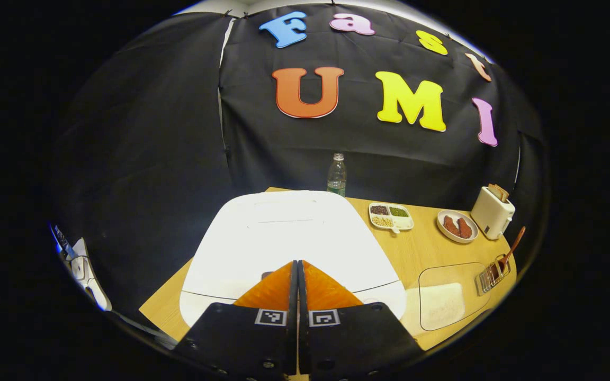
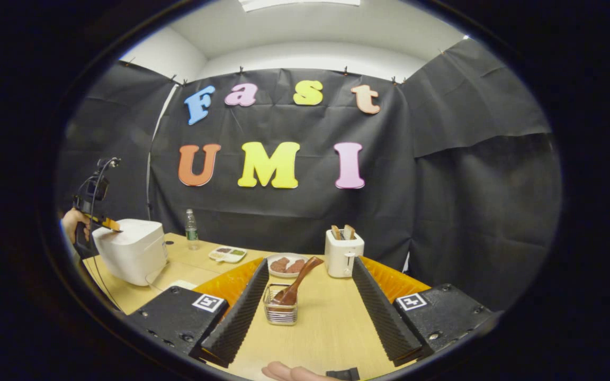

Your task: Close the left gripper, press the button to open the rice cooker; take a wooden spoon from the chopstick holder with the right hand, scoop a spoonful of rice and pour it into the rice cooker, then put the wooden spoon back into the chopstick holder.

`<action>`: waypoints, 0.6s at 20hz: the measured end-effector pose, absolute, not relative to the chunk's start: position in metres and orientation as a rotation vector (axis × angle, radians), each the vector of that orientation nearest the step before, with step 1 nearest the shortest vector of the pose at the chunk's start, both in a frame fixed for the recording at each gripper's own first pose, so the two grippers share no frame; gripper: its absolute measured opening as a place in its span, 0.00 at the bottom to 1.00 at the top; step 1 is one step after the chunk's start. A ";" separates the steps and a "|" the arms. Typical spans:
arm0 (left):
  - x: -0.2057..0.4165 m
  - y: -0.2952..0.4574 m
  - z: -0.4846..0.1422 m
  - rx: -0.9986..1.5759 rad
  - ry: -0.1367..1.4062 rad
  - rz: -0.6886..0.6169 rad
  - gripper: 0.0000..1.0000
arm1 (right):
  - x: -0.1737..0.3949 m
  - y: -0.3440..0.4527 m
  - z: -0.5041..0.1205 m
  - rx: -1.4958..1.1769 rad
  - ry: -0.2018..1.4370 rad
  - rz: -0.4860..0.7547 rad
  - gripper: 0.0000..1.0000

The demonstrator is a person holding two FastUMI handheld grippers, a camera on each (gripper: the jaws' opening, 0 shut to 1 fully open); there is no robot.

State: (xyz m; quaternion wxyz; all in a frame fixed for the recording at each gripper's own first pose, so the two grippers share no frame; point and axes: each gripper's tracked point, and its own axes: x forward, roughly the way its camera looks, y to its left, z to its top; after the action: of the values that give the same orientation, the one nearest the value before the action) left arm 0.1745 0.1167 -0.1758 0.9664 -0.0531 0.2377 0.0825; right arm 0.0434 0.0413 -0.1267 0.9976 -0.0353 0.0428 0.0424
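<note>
In the left gripper view my left gripper (image 1: 298, 263) is shut with nothing between its fingers, its tips low over the front of the white rice cooker (image 1: 284, 233), whose lid is down. A small dark spot (image 1: 266, 275) on the cooker peeks out just left of the fingers. The right gripper view has that gripper (image 2: 105, 222), held by a hand (image 2: 71, 222), at the top front of the rice cooker (image 2: 131, 250). My right gripper (image 2: 310, 261) is open, with the clear chopstick holder (image 2: 280, 312) and its wooden spoon (image 2: 298, 283) between the fingers, untouched. A clear box of rice (image 1: 441, 302) lies right of the cooker.
On the wooden table (image 2: 331, 328) stand a toaster (image 2: 343, 253) with bread, a plate of meat (image 2: 285, 264), a divided dish (image 2: 227, 254) and a water bottle (image 2: 191, 228). A fingertip (image 2: 289, 373) shows at the bottom edge. Black cloth walls close the back and sides.
</note>
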 end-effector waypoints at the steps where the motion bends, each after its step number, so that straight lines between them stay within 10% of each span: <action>1: 0.175 0.116 -0.180 -0.119 0.498 0.167 0.02 | 0.044 0.042 -0.128 -0.074 0.090 0.084 0.96; 12: 0.141 0.101 -0.132 -0.181 0.455 0.156 0.01 | 0.037 0.034 -0.146 -0.076 0.133 0.069 1.00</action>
State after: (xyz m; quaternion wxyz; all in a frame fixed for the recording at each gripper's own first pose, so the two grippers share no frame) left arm 0.1414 0.1014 -0.1321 0.9671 -0.0897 0.2249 0.0773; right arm 0.0371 0.0345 -0.1455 0.9965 -0.0380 0.0666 0.0344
